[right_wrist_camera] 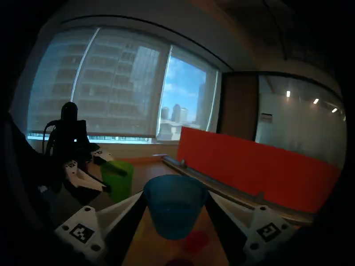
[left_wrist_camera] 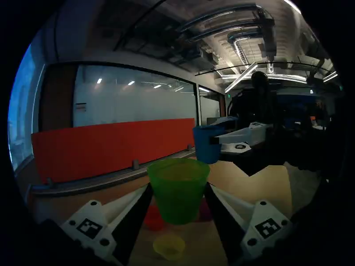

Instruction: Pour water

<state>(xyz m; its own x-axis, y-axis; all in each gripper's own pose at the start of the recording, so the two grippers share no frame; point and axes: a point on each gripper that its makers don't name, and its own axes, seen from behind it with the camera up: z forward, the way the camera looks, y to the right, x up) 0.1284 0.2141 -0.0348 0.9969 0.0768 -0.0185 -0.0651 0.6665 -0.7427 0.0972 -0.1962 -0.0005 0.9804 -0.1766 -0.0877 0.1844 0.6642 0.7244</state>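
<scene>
The left claw [left_wrist_camera: 179,191] clamps an upright green plastic cup [left_wrist_camera: 178,206] above the wooden desk [left_wrist_camera: 266,181]. The right claw [right_wrist_camera: 174,197] grips an upright blue cup [right_wrist_camera: 174,219] the same way. The two cups are near each other but apart. Beneath the green one, on the desk, sit a small yellow cup [left_wrist_camera: 169,246] and a small red cup [left_wrist_camera: 154,218]. An orange partition [left_wrist_camera: 111,148] lines the desk's far edge.

Red partition [left_wrist_camera: 111,144], wide window [right_wrist_camera: 111,84], wooden table [left_wrist_camera: 270,181]
</scene>
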